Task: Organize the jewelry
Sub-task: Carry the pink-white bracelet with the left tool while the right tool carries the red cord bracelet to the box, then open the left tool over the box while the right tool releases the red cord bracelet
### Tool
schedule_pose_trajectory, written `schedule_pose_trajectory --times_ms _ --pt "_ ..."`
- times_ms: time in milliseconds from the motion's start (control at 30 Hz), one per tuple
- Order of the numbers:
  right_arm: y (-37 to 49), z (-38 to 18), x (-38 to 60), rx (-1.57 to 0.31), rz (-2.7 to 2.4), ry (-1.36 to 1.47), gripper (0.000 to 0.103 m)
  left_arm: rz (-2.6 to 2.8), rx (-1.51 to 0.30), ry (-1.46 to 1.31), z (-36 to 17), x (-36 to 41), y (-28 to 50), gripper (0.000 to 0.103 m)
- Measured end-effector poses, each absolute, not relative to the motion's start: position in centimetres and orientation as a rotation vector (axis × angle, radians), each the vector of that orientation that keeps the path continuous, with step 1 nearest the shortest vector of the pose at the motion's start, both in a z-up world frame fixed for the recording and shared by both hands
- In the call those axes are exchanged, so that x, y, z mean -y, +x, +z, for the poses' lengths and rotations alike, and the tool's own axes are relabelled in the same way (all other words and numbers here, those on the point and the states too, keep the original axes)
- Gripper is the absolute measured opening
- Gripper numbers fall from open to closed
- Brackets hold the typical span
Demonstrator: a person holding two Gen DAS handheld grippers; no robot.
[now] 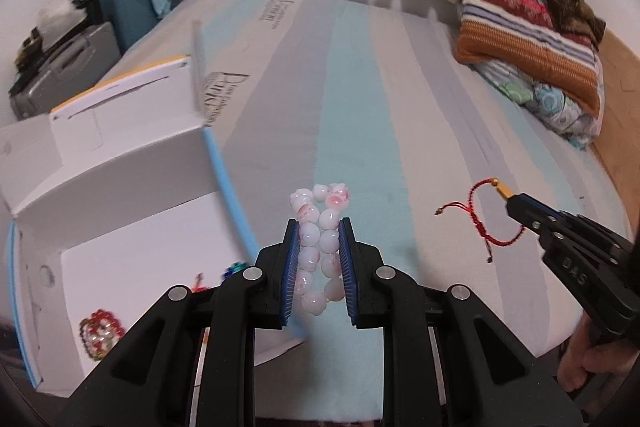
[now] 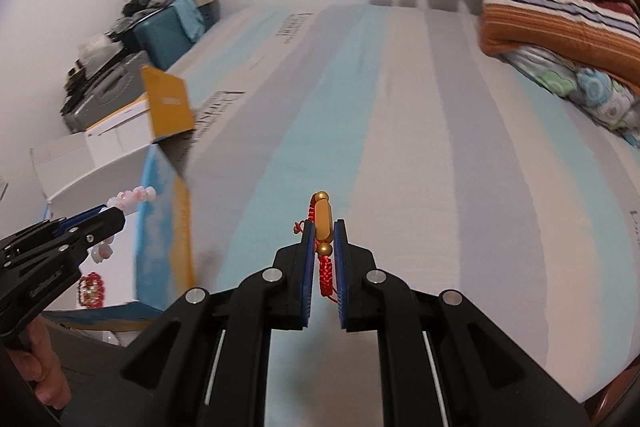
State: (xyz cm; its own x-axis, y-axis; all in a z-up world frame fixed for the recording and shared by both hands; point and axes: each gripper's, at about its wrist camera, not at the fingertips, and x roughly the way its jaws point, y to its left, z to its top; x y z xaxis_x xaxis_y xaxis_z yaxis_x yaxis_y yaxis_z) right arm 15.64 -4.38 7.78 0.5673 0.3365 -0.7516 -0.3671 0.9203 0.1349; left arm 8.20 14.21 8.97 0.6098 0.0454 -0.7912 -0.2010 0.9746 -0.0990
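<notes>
My left gripper (image 1: pixel 319 227) is shut on a pink-white bead bracelet (image 1: pixel 320 247) and holds it above the bed, just right of an open white box (image 1: pixel 132 227). The bracelet also shows in the right wrist view (image 2: pixel 132 197). My right gripper (image 2: pixel 323 227) is shut on a red cord bracelet (image 2: pixel 325 267) with a gold bar and gold beads. In the left wrist view that gripper (image 1: pixel 516 205) holds the red cord bracelet (image 1: pixel 480 215) dangling above the bed at the right. A red beaded piece (image 1: pixel 100 333) and other small jewelry lie inside the box.
The striped blue-grey bed sheet (image 1: pixel 360 107) stretches ahead. Folded blankets and pillows (image 1: pixel 532 39) are stacked at the far right. Suitcases and clutter (image 1: pixel 80 39) stand by the wall at the far left. The box lid (image 2: pixel 168 107) stands open.
</notes>
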Motion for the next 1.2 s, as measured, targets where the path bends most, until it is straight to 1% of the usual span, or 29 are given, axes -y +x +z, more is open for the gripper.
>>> schedule_pose_trajectory --times_ms 333,533,667,1100,1200 --pt "12.1 8.8 -5.2 -0.855 0.553 -0.094 0.008 0.326 -0.882 -0.221 9.7 -23.9 1.1 0.019" --pt "9.7 9.1 -10.7 -0.827 0.67 -0.128 0.008 0.428 -0.916 -0.291 7.4 -29.4 -2.7 0.019" --pt "8.8 8.3 -13.9 -0.848 0.711 -0.162 0.008 0.476 -0.938 -0.317 5.8 -31.9 -4.7 0.019" --pt "8.4 2.5 -19.2 -0.999 0.719 -0.253 0.009 0.515 -0.999 -0.352 2.2 -35.1 -6.0 0.019" --pt "8.4 1.6 -19.4 -1.014 0.715 -0.265 0.01 0.515 -1.014 -0.357 1.4 -35.2 -5.9 0.02"
